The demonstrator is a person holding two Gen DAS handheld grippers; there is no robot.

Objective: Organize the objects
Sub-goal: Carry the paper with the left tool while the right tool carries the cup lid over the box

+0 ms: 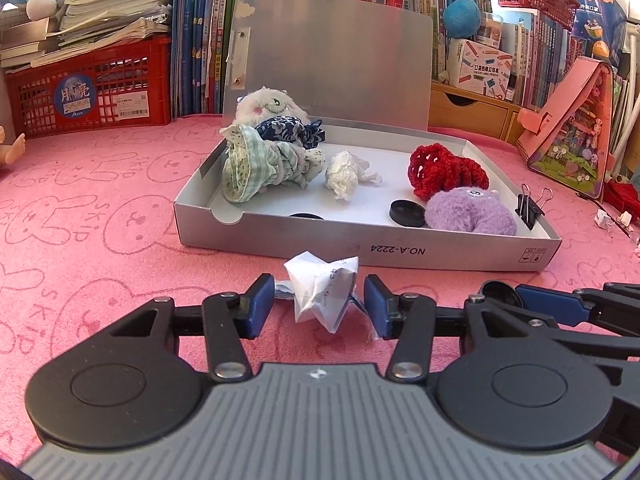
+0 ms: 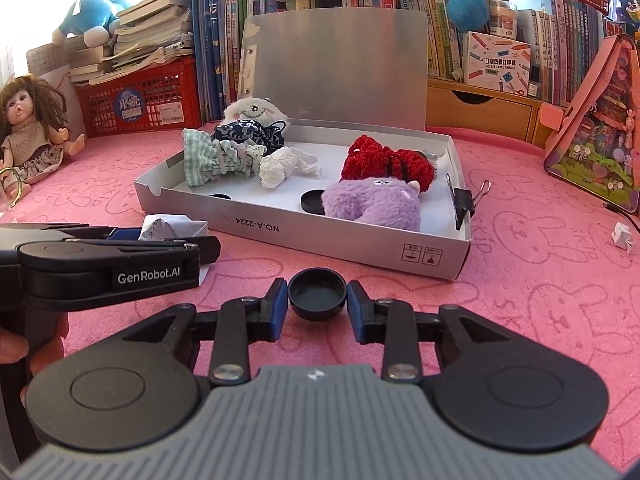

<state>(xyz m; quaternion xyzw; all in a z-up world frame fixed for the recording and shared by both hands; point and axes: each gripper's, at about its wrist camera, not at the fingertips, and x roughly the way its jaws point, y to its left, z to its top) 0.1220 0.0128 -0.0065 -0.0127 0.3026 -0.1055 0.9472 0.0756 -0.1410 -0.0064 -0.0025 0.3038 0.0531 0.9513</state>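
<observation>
A grey open box lies on the pink cloth. It holds a white plush, fabric scrunchies, a white paper wad, a red knit piece, a purple plush and black caps. My left gripper is open around a crumpled white paper, which also shows in the right wrist view. My right gripper has its pads against a black cap in front of the box.
A black binder clip sits on the box's right wall. A doll sits at the left, a red crate with books behind it. A pink toy case stands at the right. Small white scraps lie on the cloth.
</observation>
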